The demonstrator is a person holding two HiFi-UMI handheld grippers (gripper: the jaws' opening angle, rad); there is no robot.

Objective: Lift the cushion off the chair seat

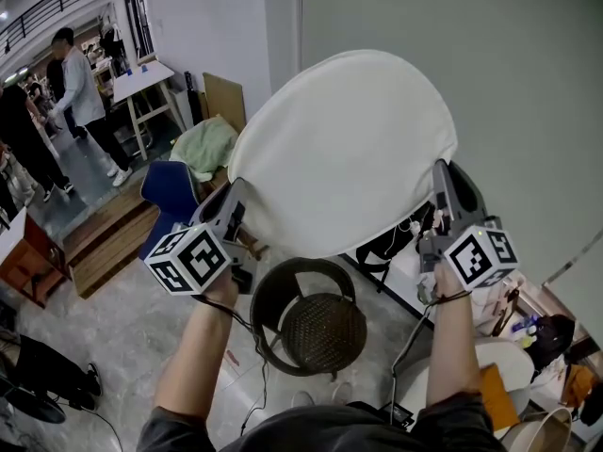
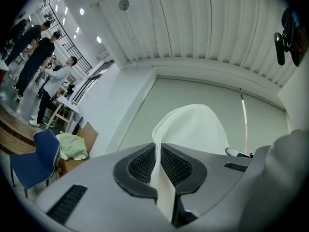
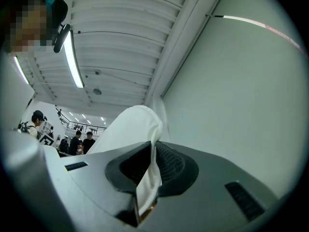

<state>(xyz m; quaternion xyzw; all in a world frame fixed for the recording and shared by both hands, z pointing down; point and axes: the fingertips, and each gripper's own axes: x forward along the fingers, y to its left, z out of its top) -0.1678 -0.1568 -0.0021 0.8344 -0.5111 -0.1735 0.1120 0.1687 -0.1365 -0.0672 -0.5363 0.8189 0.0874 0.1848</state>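
Observation:
A round cream cushion [image 1: 344, 153] hangs in the air, held up high between both grippers, well above the round wicker chair seat [image 1: 320, 332] on the floor. My left gripper [image 1: 237, 205] is shut on the cushion's left edge, and its own view shows the cushion's edge [image 2: 159, 178] pinched between the ribbed pads. On the opposite side my right gripper [image 1: 441, 188] is shut on the right edge, where the cushion's fabric [image 3: 149, 175] is squeezed between the jaws. The cushion tilts toward the pale wall [image 1: 490, 83].
A blue chair [image 1: 170, 191] with a green cloth [image 1: 207, 144] behind it stands at the left. People stand by a white table [image 1: 141, 83] at the far left. Cables [image 1: 245, 384] trail on the floor, and bags and clutter [image 1: 537, 337] lie at the lower right.

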